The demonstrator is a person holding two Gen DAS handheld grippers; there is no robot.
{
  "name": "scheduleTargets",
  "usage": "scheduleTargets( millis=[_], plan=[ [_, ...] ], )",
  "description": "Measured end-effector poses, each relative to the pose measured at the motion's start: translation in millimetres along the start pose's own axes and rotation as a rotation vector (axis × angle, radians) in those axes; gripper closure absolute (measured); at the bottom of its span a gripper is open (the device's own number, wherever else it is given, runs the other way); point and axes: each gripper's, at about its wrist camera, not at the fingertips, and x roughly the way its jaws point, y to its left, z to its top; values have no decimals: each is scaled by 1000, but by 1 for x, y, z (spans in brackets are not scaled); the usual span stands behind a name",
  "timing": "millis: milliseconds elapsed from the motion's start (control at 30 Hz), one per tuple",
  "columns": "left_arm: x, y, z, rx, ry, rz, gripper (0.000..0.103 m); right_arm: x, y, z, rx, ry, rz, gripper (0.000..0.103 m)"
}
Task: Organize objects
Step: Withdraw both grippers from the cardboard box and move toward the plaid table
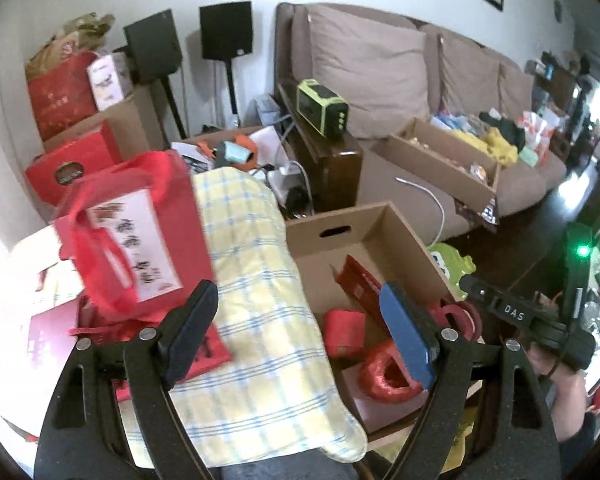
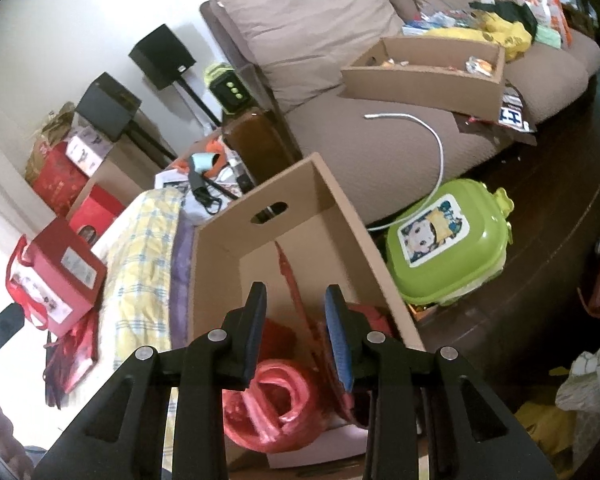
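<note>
Sorting half done: cardboard box holds red rolls; red gift bag remains outside; left gripper gapes empty, right gripper half-closed, gripping nothing.

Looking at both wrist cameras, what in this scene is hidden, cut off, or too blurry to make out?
- Red gift bag: label print unreadable, motion-blurred in the left wrist view.
- Cardboard box: near floor hidden by the right gripper in the right wrist view.
- Red twine roll: partly covered by the left gripper blue pad.
- Box on the sofa: contents too small.
- Right gripper's jaws: whether they hold anything, unclear.
</note>
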Motion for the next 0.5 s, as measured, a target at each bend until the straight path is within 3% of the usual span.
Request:
scheduleTargets(
  millis=[500],
  plan=[
    [-36,37,-9,-60,-61,63,22,-30,51,4,-115,-45,43,69]
  ],
)
